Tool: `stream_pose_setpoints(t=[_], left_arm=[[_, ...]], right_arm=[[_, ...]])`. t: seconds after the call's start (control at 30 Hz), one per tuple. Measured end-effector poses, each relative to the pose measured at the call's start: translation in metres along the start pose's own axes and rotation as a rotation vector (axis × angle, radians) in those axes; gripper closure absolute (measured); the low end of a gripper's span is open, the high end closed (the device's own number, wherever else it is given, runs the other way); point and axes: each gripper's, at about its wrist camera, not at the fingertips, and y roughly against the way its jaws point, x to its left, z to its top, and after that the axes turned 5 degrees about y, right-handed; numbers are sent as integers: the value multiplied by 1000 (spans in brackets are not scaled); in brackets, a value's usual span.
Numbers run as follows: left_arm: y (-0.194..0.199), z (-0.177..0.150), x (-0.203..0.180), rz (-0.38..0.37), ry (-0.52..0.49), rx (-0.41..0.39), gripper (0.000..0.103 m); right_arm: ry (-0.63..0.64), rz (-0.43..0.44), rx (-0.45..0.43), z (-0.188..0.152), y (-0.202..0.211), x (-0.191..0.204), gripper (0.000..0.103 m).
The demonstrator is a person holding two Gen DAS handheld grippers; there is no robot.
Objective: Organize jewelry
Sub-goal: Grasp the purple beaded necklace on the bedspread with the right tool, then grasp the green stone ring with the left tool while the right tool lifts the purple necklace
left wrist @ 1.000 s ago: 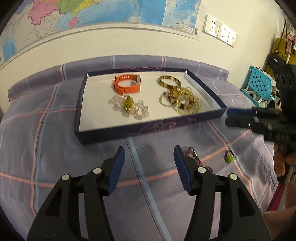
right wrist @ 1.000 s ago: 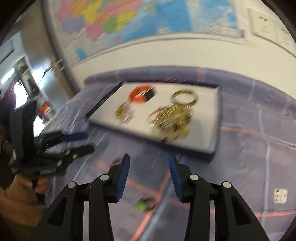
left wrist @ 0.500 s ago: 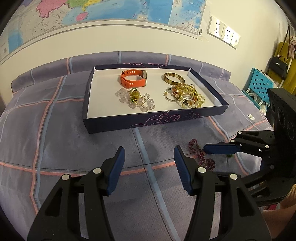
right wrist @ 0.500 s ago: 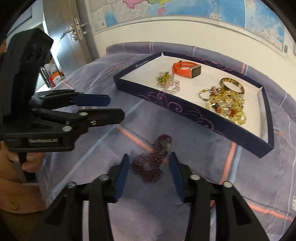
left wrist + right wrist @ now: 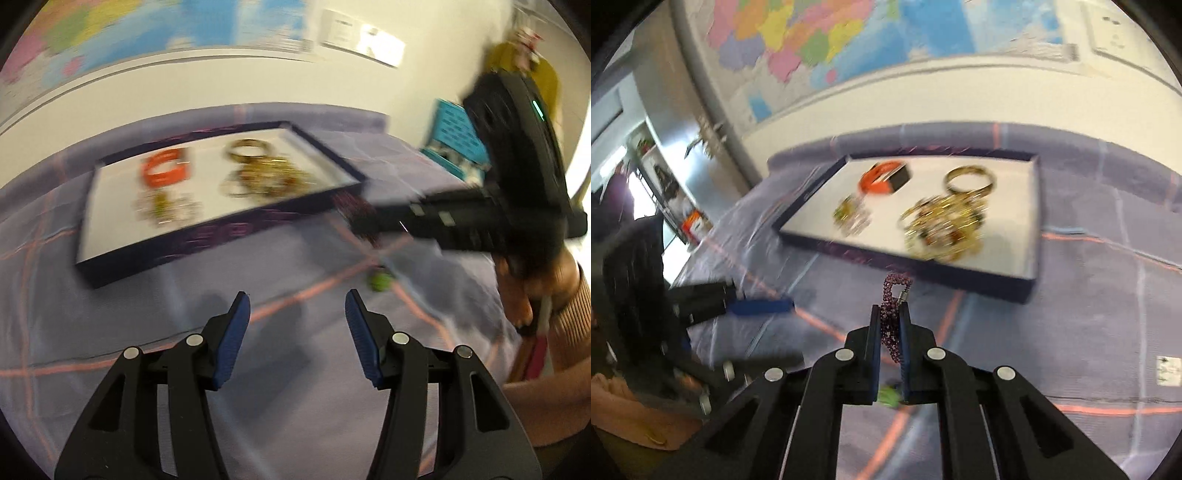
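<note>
The right tongs [image 5: 890, 321] are clenched on a dark purple beaded bracelet [image 5: 892, 299], pinched about midway along so that a loop with a small metal clasp stands up above the blue pads while the rest hangs behind them. That grip lifts the whole strand clear of the purple checked bedspread [image 5: 1089, 332], which suits carrying it over a raised rim. Straight ahead of them, toward the wall-side edge of the bed, sits the shallow dark blue tray with a white floor [image 5: 1032, 258]. The bracelet is just short of its near wall, not yet over it.

The tray already holds an orange wristband [image 5: 882, 179], a plain gold bangle [image 5: 969, 179], a tangled heap of gold and amber beaded chains [image 5: 942, 225] and a pale crystal bracelet with a green-yellow charm [image 5: 851, 216]. The near right part of its floor looks bare, so that is likely where the purple strand is meant to go.

The left tongs [image 5: 297, 315] are released, jaws wide apart with nothing between them, hovering low over the bedspread. A small green trinket [image 5: 380, 282] lies on the cloth ahead of them, to their right, probably the last loose piece.
</note>
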Motion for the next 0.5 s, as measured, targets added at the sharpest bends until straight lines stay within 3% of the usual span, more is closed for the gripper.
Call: stream_pose_setpoints(t=[0.2, 0.3, 0.47, 0.5], left_arm=[[-30, 7, -30, -71, -54, 58, 51], [-41, 10, -36, -71, -60, 78, 53], [-52, 16, -43, -61, -72, 97, 62], [-54, 17, -44, -68, -77, 103, 69]], right_arm=[[-49, -35, -32, -2, 17, -23, 96], [-71, -37, -34, -7, 19, -30, 96], [-91, -38, -28, -14, 17, -37, 96], [-93, -35, -27, -15, 17, -38, 96]])
